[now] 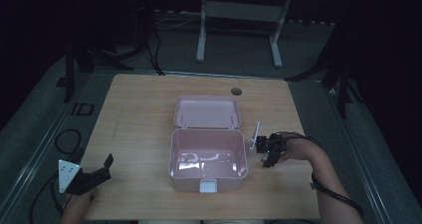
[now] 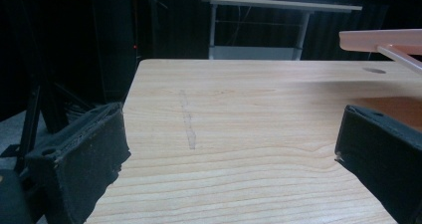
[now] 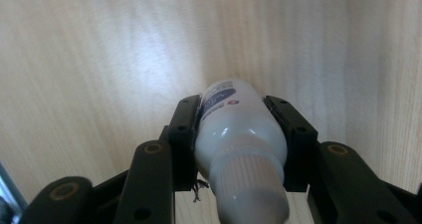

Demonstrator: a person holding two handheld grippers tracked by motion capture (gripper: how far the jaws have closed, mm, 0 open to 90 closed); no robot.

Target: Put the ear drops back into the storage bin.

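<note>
Right of the pink box, the right gripper clenches a light, smooth, slippery-looking white bottle around its body; left gripper fingers spread, empty.

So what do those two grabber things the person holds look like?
Both are black. The left gripper has two thick jaws with worn, rough pads and a grey three-cornered plate with small dots on top. The right gripper has slimmer jaws with round screw holes. A black cable trails from each.
</note>
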